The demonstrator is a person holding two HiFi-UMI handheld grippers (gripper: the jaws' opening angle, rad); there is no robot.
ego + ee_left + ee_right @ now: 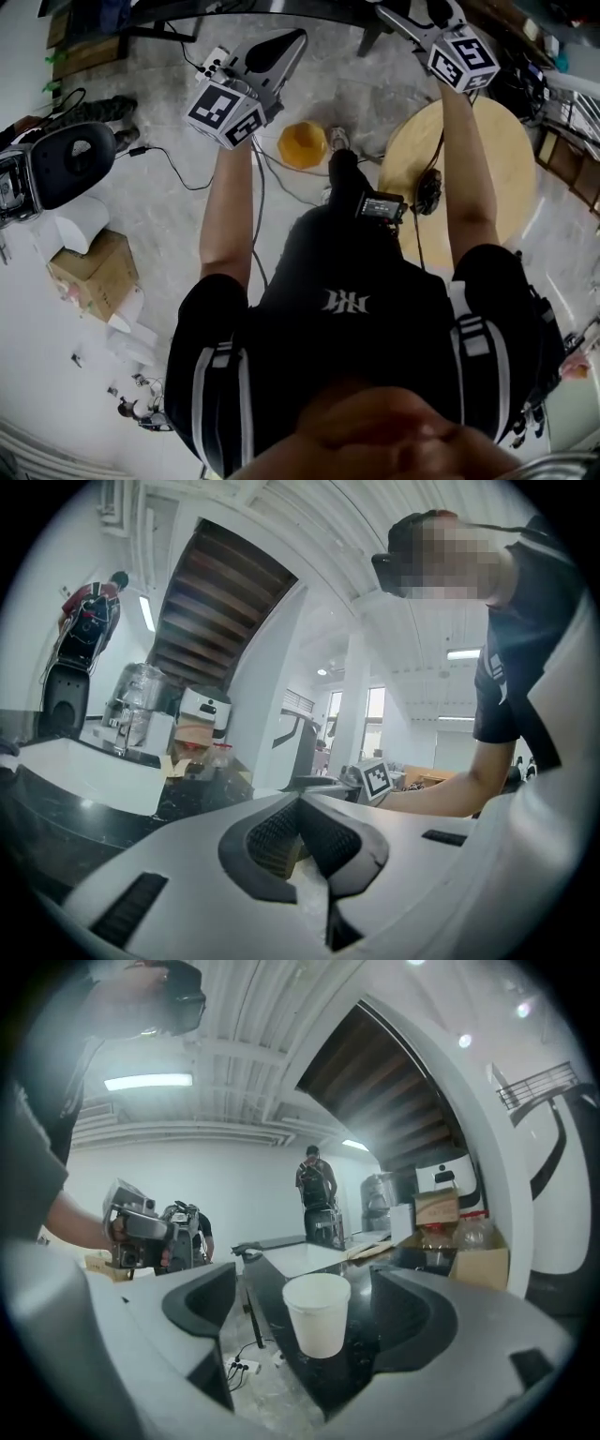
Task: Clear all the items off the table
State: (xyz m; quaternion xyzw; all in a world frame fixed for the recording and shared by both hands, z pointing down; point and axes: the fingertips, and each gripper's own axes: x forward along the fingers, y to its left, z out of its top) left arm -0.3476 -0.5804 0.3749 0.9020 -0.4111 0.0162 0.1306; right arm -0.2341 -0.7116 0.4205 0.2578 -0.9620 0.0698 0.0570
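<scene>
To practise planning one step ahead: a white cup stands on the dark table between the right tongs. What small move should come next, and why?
Probably ease the right tongs forward and close them on the cup. It stands upright on the table, between the open tongs, and neither side touches it yet.

One white paper cup [317, 1314] on one black surface [266, 1302]. Two tools: left tool [300, 803], right tool [307, 1283]. One round wooden table [502, 159], one orange object [302, 143] and one cardboard box [94, 272] on the floor [169, 216].
</scene>
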